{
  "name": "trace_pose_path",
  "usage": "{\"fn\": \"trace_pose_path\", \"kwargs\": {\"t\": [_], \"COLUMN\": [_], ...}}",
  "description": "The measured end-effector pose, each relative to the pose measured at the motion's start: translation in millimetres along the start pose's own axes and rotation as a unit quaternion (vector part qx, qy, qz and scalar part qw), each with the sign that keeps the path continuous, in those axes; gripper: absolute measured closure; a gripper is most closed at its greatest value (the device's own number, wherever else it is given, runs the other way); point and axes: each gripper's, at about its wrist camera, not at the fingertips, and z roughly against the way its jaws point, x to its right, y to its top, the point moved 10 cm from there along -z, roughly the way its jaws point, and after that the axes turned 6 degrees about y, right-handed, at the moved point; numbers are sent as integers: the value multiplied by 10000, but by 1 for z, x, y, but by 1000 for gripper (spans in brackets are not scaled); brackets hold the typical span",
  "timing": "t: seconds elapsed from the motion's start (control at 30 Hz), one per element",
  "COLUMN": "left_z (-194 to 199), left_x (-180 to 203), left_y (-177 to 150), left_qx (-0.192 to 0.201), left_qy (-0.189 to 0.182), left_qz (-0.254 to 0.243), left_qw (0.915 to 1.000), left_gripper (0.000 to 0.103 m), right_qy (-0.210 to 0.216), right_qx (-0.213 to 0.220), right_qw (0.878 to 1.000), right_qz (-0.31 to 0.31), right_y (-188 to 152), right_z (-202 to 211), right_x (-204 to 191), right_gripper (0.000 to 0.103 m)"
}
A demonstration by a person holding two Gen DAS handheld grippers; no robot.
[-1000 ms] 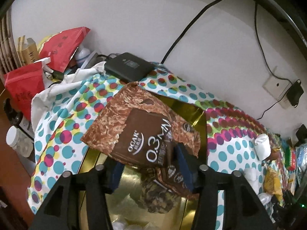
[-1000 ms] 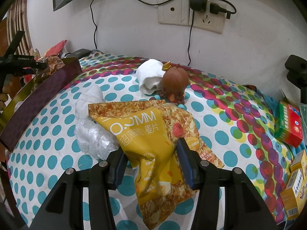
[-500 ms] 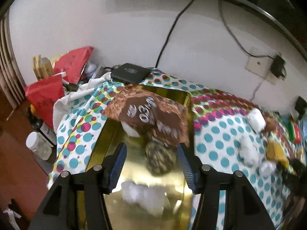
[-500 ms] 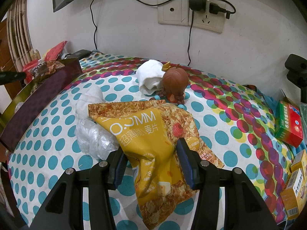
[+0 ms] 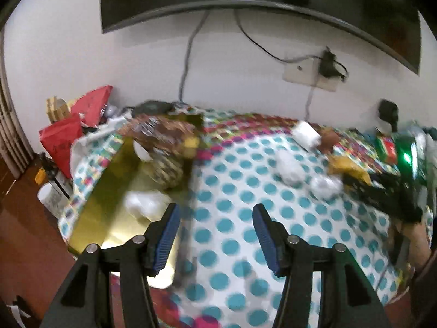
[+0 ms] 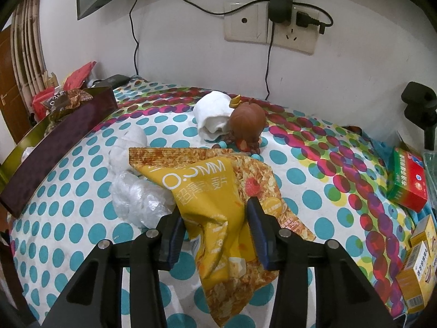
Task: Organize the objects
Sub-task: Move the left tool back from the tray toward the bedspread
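A: Looking at the right tool [image 6: 215, 228], why does the yellow cereal bag [image 6: 215, 205] sit crumpled between its blue pads?

B: Because the jaws have just been closing on it. The pads press into the bag's middle and the foil buckles there, so I judge it grasped. The bag's lower end lies on the dotted cloth [image 6: 71, 218] of the tabletop, not lifted.

A: And why the middle, not the sealed top edge?

B: The bag lies lengthwise towards the tool, so the belly is what sits between the pads. It is soft and slippery; I judge it may sag or slide once raised.

A: Where should it go?

B: Likely into the gold-lined box [image 5: 109, 191] at the left, since a brown bag [image 5: 161, 134] of the same make already lies in it with other bits. That grouping suggests the box is the collecting place.

A: What about the left tool [image 5: 215, 231]?

B: Its jaws are spread with nothing between them, over the cloth just beside the box's wall. The view is blurred.

A: Anything in the way?

B: The clear plastic wad [image 6: 136, 194] touches the bag's left side and may drag along. The brown figurine [image 6: 247, 120] and white roll [image 6: 215, 114] stand apart, behind.
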Motion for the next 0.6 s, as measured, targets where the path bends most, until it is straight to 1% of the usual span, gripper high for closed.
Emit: {"fn": "trace_pose_path", "kwargs": {"t": [0.13,0.23,0.33,0.47,0.6], "left_z": [-3,-2,0,-2,-2], "left_x": [24,32,42,50,52], "left_y": [-25,-40,-52,-65,-69], "left_qx": [-178,-178,-228,-413,-470], "left_qy": [-41,47,-68,-182,-215], "left_qz": [-142,-239,-361,-408,-367], "left_qw": [9997,9995,9991,9981,9980], "left_gripper": [46,46,46,46,46], "right_qy": [-84,-172,-194,-277,-377], "right_qx": [-24,15,16,36,48], "right_qw": [9999,9997,9997,9995,9991], "right_qz": [83,148,162,177,165], "right_y": [1,1,1,1,2], "right_z": [-1,1,1,2,3], "right_x": [-1,-1,-1,-2,0], "right_gripper": [64,64,64,65,65]}}
